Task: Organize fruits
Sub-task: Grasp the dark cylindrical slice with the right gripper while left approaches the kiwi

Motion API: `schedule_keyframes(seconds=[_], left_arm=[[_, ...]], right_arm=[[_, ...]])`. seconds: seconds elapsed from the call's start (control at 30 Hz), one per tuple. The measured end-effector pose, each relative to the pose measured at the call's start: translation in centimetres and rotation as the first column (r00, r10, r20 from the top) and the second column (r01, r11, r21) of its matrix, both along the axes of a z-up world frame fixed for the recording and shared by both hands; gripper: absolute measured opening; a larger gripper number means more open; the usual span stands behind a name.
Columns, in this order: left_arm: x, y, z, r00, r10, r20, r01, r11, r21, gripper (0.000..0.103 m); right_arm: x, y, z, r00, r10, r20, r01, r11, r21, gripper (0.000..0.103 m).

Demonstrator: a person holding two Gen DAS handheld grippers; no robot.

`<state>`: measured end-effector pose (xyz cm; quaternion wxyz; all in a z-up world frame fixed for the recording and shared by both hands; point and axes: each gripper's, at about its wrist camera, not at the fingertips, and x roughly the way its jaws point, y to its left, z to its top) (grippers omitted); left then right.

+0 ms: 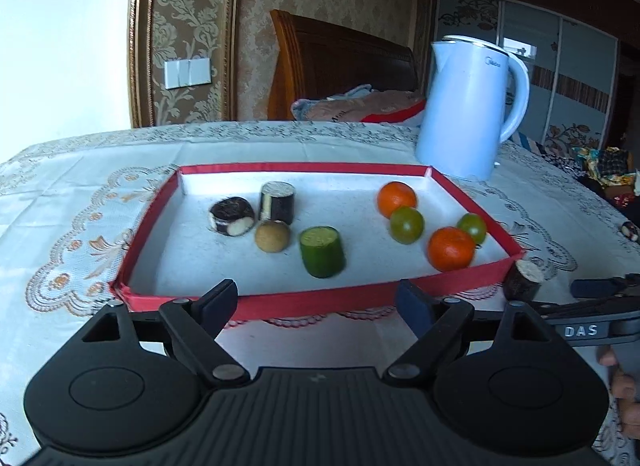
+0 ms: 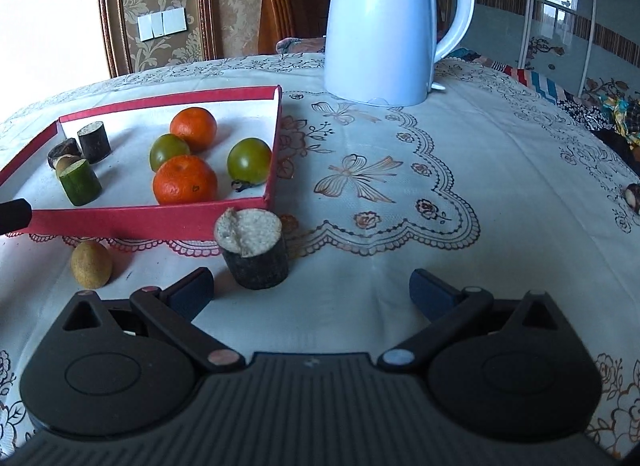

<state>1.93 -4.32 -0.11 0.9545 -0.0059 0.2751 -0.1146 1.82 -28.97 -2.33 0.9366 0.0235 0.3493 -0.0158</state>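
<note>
A red-rimmed tray [image 1: 320, 300] holds two oranges [image 1: 397, 199], two green tomatoes [image 1: 407, 224], a green cut piece [image 1: 322, 252], a small brown fruit [image 1: 272, 236] and two dark cut pieces [image 1: 232, 216]. My left gripper [image 1: 316, 306] stands open just short of the tray's near rim, nothing between its fingers. A dark cut piece with a pale top [image 2: 254, 254] stands on the cloth outside the tray's near right corner [image 2: 268, 201]. My right gripper [image 2: 312, 286] is open right behind it, the piece nearer its left finger. A small yellowish fruit [image 2: 91, 264] lies on the cloth to the left.
A white kettle [image 2: 384, 25] stands on the patterned tablecloth [image 2: 400, 185] behind the tray's right side. Another small dark piece [image 2: 634, 195] lies at the cloth's far right edge. A wooden headboard and bedding are behind the table.
</note>
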Motion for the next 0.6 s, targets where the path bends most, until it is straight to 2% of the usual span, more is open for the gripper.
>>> schedule_keyframes(seconds=[0.1,0.2,0.27,0.37,0.43,0.6], left_arm=[[-0.1,-1.7,-0.2,0.998,-0.037,-0.042,0.036,0.999,-0.020,0.086],[-0.1,-3.5,-0.5,0.997,-0.052,-0.055,0.053,0.999,0.009,0.086],[0.2,-4.3,-0.7,0.998,-0.031,-0.055,0.034,0.998,0.044,0.086],[0.9,-4.7,-1.0,0.996,-0.019,-0.090,0.022,0.999,0.036,0.086],[1.2,-4.9,-1.2,0.993,-0.014,-0.118,0.016,1.000,0.018,0.086],[1.7,-5.5,-1.9,0.991,0.012,-0.135,-0.005,0.998,0.056,0.086]], right_arm=[[-0.1,-0.2,0.0,1.000,-0.001,0.007,0.000,1.000,0.018,0.103],[-0.3,-0.8,0.1,1.000,-0.002,0.023,0.001,0.998,0.058,0.103],[-0.4,-1.3,0.1,0.999,-0.005,0.036,0.001,0.996,0.092,0.103],[-0.6,-1.7,0.2,0.999,-0.007,0.047,0.001,0.992,0.123,0.103],[-0.6,-1.7,0.1,0.999,-0.008,0.048,0.002,0.992,0.128,0.103],[-0.6,-1.7,0.2,0.999,-0.008,0.049,0.002,0.992,0.129,0.103]])
